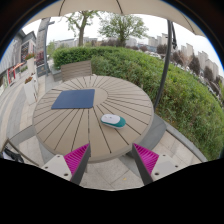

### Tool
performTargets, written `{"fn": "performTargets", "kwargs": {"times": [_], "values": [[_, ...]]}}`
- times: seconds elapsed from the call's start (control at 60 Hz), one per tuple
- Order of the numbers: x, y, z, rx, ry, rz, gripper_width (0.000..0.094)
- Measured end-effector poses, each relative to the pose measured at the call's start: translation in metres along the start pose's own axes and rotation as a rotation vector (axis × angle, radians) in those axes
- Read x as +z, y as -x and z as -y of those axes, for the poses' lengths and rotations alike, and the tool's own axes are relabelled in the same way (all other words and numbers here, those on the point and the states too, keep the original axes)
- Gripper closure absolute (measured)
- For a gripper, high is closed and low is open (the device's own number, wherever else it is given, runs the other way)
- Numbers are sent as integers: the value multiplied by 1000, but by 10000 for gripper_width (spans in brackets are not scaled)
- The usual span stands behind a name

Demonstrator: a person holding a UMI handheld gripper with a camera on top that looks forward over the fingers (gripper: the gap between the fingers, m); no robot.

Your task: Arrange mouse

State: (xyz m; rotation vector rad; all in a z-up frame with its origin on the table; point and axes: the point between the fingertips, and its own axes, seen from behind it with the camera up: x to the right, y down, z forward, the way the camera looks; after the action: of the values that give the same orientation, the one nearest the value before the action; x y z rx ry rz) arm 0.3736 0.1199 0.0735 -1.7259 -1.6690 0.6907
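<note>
Gripper poised above near rim of round slatted wooden table, fingers spread wide apart with nothing between them. Magenta pads on inner faces of both fingers, angled toward each other, gap between them open to paving and table edge.

Mouse, white, resting on small teal mat on tabletop, beyond the fingers and slightly toward the right finger, near table's near-right rim. Clearly apart from both fingers; no contact.

Dark blue rectangular pad lying flat on tabletop, farther from the gripper than the mouse and to its left, well apart from it.

Slatted wooden chair at far side of table, back upright. Slanted umbrella pole rising at right of table, canopy overhead. Green hedge curving behind table and along the right side. Light stone paving around table base and to the left. Trees and buildings in far background under bright sky.
</note>
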Motion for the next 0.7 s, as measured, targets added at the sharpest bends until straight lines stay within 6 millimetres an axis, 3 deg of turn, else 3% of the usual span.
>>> {"fn": "performTargets", "kwargs": {"times": [0.15,0.283,0.45,0.7], "values": [[14,-32,7,3,-32,-29,79],[35,-42,17,23,-76,-11,79],[74,-42,32,12,-124,32,77],[143,-29,29,-26,-116,83,79]]}}
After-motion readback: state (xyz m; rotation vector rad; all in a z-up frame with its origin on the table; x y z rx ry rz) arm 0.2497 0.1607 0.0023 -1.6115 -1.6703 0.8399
